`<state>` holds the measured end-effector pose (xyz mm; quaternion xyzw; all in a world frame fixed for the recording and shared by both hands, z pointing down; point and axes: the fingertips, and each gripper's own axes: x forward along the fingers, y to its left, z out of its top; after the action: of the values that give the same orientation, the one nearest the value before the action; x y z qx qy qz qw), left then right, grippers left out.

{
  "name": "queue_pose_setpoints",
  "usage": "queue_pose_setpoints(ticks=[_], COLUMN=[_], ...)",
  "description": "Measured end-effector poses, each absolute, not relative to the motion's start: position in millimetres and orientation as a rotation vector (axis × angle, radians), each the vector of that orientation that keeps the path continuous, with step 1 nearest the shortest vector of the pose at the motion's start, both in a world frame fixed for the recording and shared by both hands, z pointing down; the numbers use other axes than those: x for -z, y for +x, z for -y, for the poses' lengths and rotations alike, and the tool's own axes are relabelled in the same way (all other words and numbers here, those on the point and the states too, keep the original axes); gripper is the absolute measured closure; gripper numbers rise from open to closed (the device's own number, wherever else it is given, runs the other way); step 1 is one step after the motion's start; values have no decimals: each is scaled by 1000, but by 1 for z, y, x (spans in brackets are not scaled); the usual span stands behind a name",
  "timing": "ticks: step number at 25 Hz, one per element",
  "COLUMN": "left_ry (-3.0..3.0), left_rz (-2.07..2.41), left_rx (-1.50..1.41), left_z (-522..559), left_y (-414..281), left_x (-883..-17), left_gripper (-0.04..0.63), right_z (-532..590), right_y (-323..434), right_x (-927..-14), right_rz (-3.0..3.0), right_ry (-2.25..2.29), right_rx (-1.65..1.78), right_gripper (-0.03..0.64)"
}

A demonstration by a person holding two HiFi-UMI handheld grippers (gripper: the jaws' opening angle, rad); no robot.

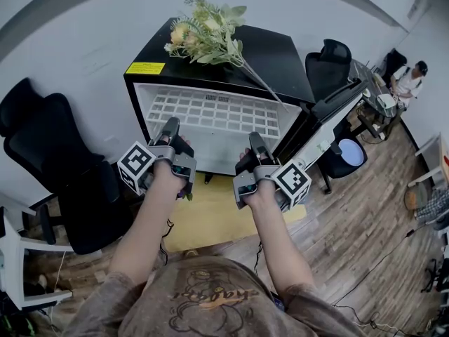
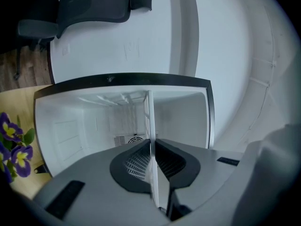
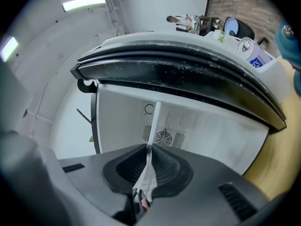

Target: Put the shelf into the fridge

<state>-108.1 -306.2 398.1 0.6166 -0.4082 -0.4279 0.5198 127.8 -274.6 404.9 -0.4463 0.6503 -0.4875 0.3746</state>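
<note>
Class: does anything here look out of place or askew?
A flower bouquet lies on its side atop the black fridge, stem reaching its front edge, an odd spot. The shelf held in the left gripper and right gripper looks level.

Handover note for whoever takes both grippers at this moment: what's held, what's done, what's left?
Left gripper: shut on the near edge of the shelf.
Right gripper: shut on the same edge.
Shelf: held level, reaching into the open fridge; door swung wide at the right.
Done: shelf picked up and lined up with the opening.
Left: slide it in, seat it, release. Whether it already sits on supports cannot be told.
</note>
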Motion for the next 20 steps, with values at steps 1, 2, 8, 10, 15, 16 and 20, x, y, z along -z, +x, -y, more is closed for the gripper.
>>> queue_pose_setpoints(ticks=[1,2,8,10,15,16,20], left_ry=[1478,1478,1475,1473,1466,1466,1469], left_rz=[979,979,979,981,982,982,977], left_rx=[1027,1028,1033,1034,1035,1035,1040], left_z=[308,310,317,320,331,332,335], left_y=[-108,-108,-107,-107,-106,-106,-105], left_x=[-398,-398,-398,-398,-399,-399,-398], left_gripper=[545,545,545,545,545,545,545], right_z=[277,279,286,289,301,302,304], right_y=[128,127,129,130,129,129,129], right_x=[-404,-404,-405,-406,-404,-404,-403], right_rz=[-1664,-1663,-1664,-1660,-1652,-1649,-1646], right_ry=[-1135,-1129,-1137,-1142,-1124,-1119,-1125], right_rx=[1248,1248,1246,1253,1258,1257,1258], right_gripper=[584,584,584,584,584,584,584])
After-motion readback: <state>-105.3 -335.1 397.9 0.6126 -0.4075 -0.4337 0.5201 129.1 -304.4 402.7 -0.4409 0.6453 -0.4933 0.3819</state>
